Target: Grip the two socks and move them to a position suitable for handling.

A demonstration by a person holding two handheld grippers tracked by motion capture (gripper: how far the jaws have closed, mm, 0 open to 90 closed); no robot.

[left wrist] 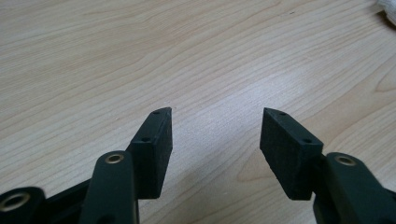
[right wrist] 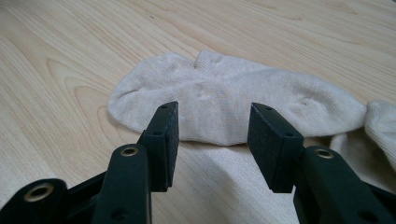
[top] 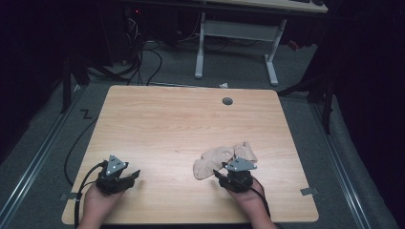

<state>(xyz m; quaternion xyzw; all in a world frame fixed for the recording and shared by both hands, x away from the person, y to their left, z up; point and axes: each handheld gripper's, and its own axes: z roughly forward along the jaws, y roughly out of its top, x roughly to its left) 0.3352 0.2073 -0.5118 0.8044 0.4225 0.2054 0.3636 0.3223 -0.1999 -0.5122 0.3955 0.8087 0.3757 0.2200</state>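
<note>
A beige ankle sock lies flat on the wooden table, just ahead of my right gripper, whose jaws stand open with nothing between them. A second beige sock overlaps its right end. In the high view the two socks lie at the front right of the table, with the right gripper right behind their near edge. My left gripper is open over bare wood. In the high view this left gripper sits at the front left, far from the socks.
A grey round grommet sits near the table's far edge. Beyond the table stand a white desk frame and loose cables on the grey floor. A bit of white cloth shows at the top right of the left gripper view.
</note>
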